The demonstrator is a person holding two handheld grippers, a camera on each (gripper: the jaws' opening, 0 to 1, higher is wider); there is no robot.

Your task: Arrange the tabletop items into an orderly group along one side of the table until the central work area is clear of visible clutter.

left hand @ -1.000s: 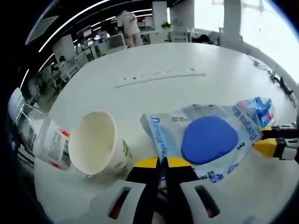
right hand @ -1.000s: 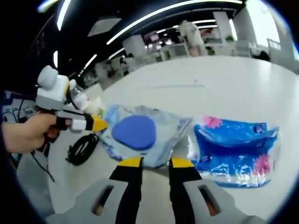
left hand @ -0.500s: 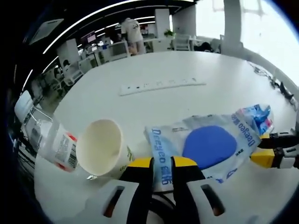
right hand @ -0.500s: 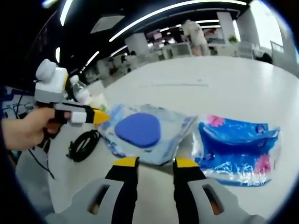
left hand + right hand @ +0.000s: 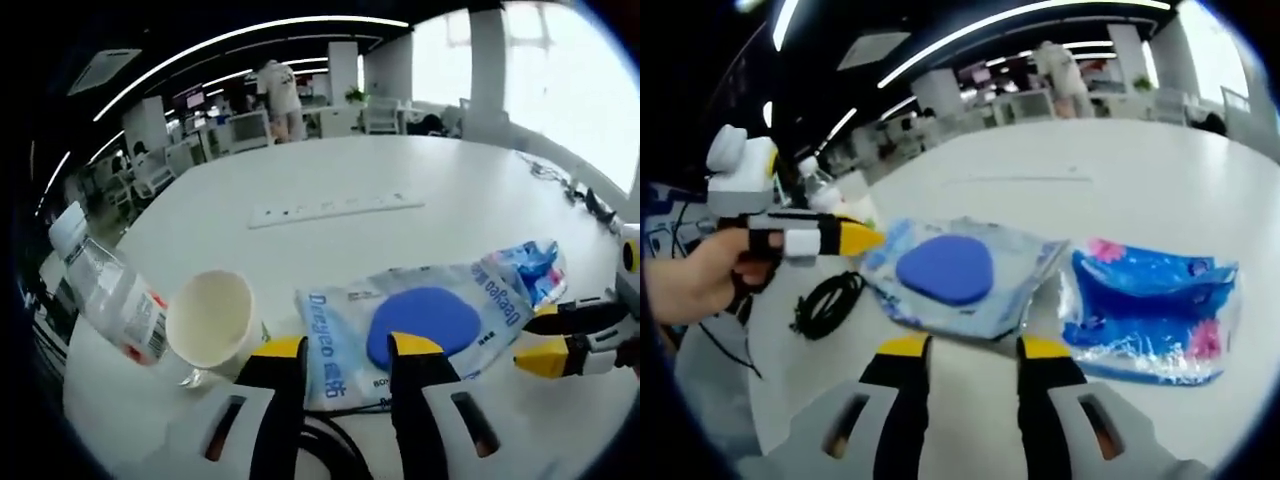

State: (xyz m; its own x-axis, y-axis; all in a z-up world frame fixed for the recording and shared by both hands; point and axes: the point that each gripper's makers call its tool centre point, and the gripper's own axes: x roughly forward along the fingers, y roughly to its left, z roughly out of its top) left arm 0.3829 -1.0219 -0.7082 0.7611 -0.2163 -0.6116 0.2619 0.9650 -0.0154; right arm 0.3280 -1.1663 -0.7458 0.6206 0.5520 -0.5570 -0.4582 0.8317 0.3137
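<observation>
A clear bag with a blue pad inside (image 5: 420, 315) (image 5: 945, 270) lies flat on the white table (image 5: 330, 170). My left gripper (image 5: 347, 350) is open, and the bag's near edge lies between its jaws without being held. In the right gripper view a hand holds the left gripper (image 5: 810, 240) at the bag's left corner. My right gripper (image 5: 971, 348) is open just short of the bag, with nothing between its jaws; it also enters the left gripper view (image 5: 560, 340) from the right. A blue floral packet (image 5: 1150, 310) (image 5: 530, 265) lies beside the bag.
A paper cup (image 5: 210, 320) lies on its side left of the bag, against a tipped plastic bottle (image 5: 110, 295). A coiled black cable (image 5: 825, 300) lies near the table edge. A white power strip (image 5: 335, 208) sits farther out. Desks and a person stand beyond the table.
My left gripper has gone from shut at the bag's edge to wide open and has drawn back a little. The right gripper has backed off slightly from the bag.
</observation>
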